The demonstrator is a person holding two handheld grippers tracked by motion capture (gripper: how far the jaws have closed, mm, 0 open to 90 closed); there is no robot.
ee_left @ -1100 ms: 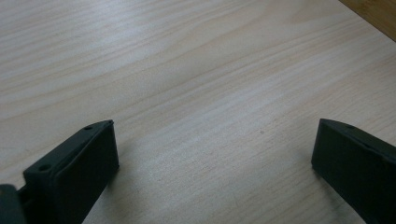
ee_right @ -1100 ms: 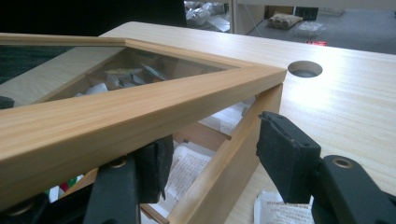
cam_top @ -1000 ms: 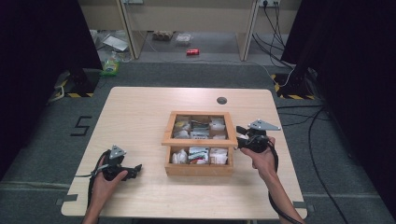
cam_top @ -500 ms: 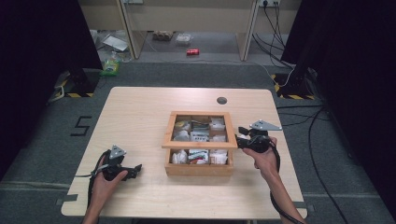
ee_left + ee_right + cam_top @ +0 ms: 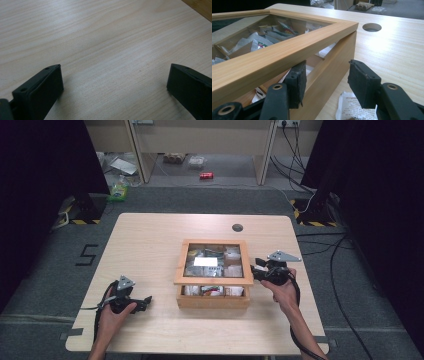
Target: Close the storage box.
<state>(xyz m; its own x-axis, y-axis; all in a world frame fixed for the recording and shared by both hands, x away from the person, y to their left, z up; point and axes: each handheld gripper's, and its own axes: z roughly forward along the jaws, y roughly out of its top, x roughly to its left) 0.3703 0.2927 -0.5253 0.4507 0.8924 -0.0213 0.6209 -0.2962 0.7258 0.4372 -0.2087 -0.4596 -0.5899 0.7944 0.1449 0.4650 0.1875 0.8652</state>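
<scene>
Right gripper view: your right tool (image 5: pixel 325 83) stands parted, gripping nothing, one jaw under the raised glass lid (image 5: pixel 287 53), the other outside the wooden box (image 5: pixel 332 67). Beyond that inner jaw, packets (image 5: pixel 255 41) fill its compartments. Your left tool (image 5: pixel 113 80), wide open and empty, rests on the bare worktop (image 5: pixel 100 37).

Pale wood counter (image 5: pixel 150 245) with a round cable hole (image 5: pixel 237 227) near the far edge. Grey carpet floor (image 5: pixel 210 200) around, hazard-striped tape (image 5: pixel 80 221) at both sides. Black curtains (image 5: pixel 45 165) flanking; cables (image 5: pixel 340 270) trailing at right.
</scene>
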